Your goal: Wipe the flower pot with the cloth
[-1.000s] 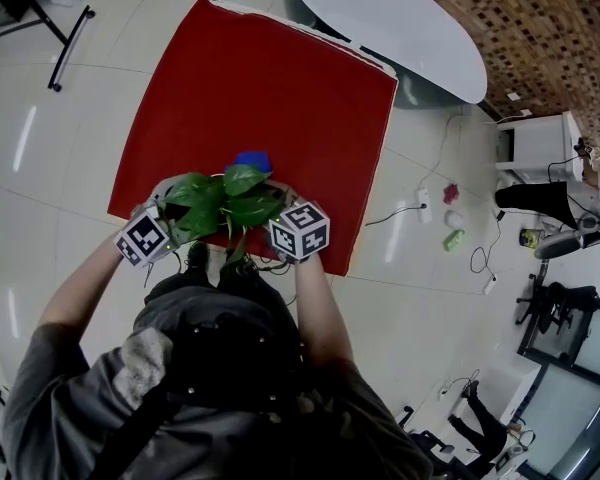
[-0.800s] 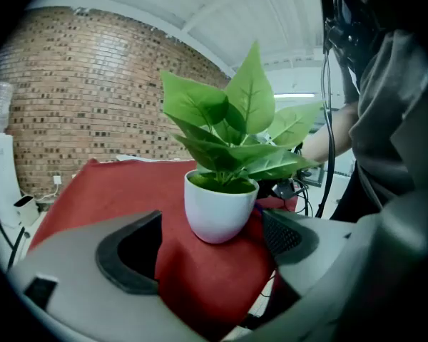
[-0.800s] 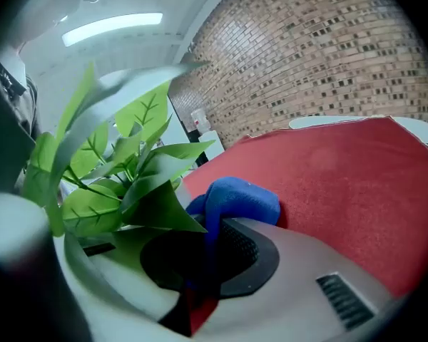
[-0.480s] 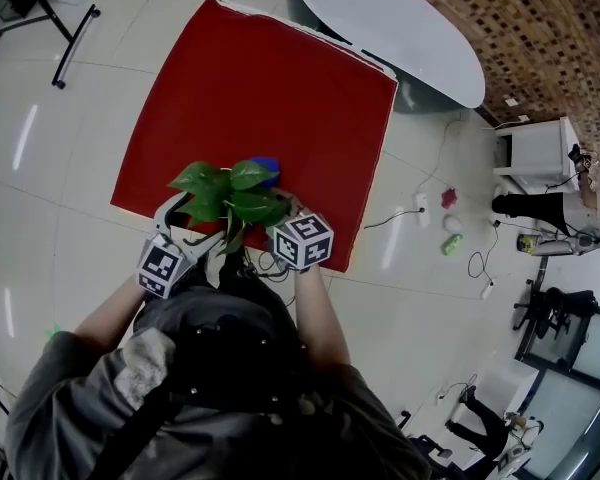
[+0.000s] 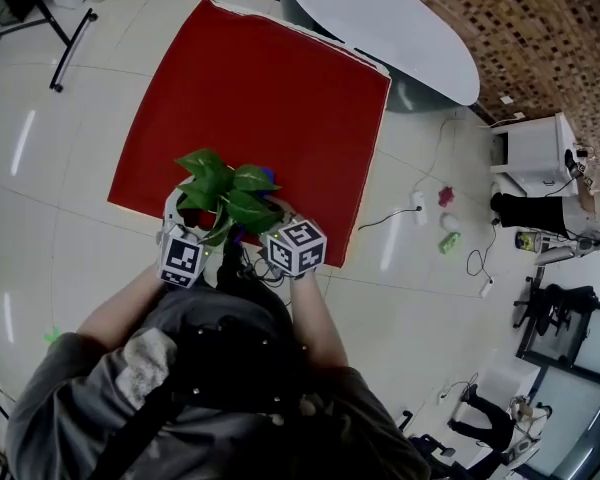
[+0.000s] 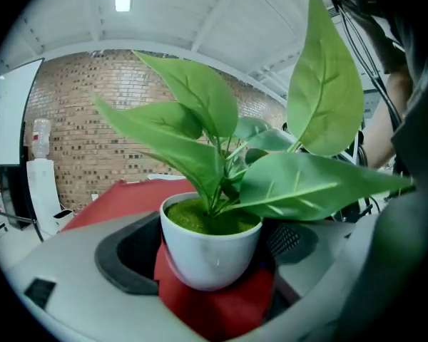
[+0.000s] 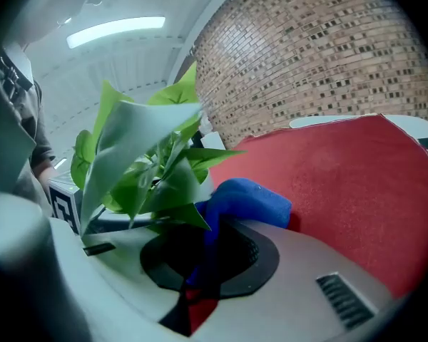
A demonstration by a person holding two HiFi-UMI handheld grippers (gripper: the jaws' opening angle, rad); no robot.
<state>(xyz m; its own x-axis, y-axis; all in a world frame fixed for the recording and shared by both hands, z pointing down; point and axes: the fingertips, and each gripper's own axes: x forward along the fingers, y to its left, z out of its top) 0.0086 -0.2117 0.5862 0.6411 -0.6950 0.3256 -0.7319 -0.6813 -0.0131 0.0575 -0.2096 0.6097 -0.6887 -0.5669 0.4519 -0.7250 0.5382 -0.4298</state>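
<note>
The left tongs (image 6: 214,291) grip the white flower pot (image 6: 211,251) close to the near edge of the red table (image 5: 270,88). Its leaves (image 5: 225,188) hang over the right tongs (image 7: 203,262), which pinch the blue cloth (image 7: 246,198) just beside the pot. The red top lies open ahead, up to a white oval table (image 5: 390,18)

We find no word, number, brand or label that we can read in any view. The nearest thing is the black-and-white square marker pattern on the left-hand white plastic cube (image 5: 184,259) and the right-hand white plastic cube (image 5: 296,247), low in the middle of the head view. These are coded squares, not letters.
</note>
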